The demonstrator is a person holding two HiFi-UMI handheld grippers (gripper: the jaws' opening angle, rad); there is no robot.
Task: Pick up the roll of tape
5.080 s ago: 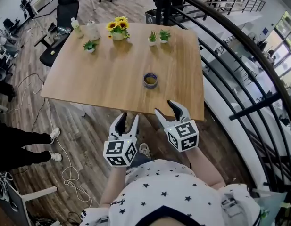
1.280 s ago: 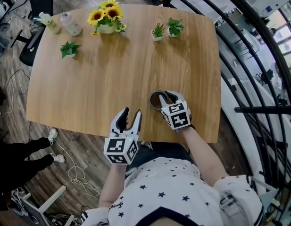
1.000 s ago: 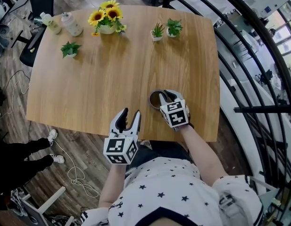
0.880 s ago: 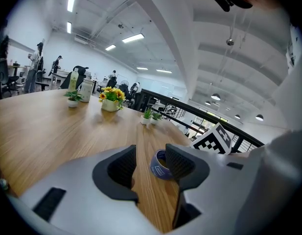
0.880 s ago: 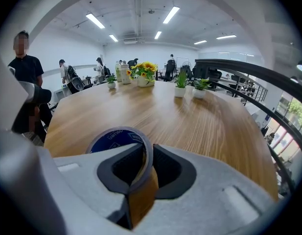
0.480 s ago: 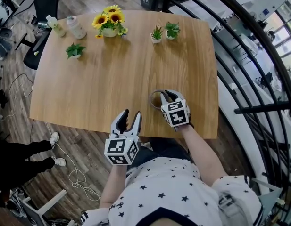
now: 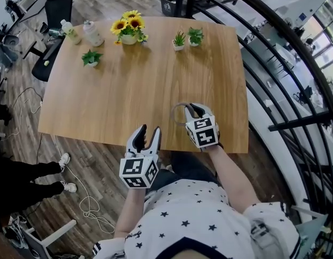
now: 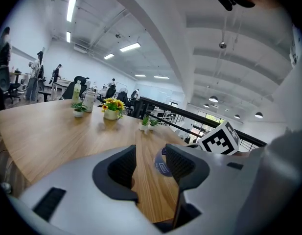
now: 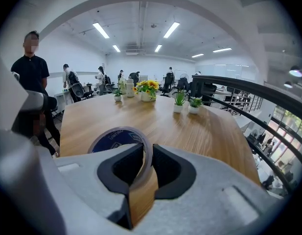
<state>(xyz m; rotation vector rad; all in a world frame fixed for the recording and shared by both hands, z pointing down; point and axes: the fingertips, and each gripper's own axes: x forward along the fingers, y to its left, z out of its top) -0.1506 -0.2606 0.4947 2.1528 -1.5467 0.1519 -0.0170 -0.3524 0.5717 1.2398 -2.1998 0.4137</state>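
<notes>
The roll of tape [image 7: 179, 114], a thin ring with a blue inner label, hangs just above the wooden table [image 7: 128, 85] near its front right edge. My right gripper [image 7: 192, 110] is shut on the ring's wall. In the right gripper view the tape [image 9: 122, 137] stands upright with one pad inside the ring and one outside, at the gripper's [image 9: 143, 153] tips. My left gripper [image 7: 148, 131] hovers at the table's front edge, to the left of the tape, open and holding nothing. In the left gripper view the tape [image 8: 161, 161] shows past the open gripper [image 8: 150, 155].
At the table's far side stand a sunflower pot [image 7: 128, 29], three small potted plants [image 7: 91, 58] [image 7: 178, 40] [image 7: 195, 35] and two bottles [image 7: 93, 33]. A black curved railing [image 7: 274, 74] runs along the right. A person's legs [image 7: 26, 171] and cables lie on the floor at left.
The right gripper has lifted with the tape, which rested on the table before and now hangs off it. The left gripper has risen a little and stays open.
</notes>
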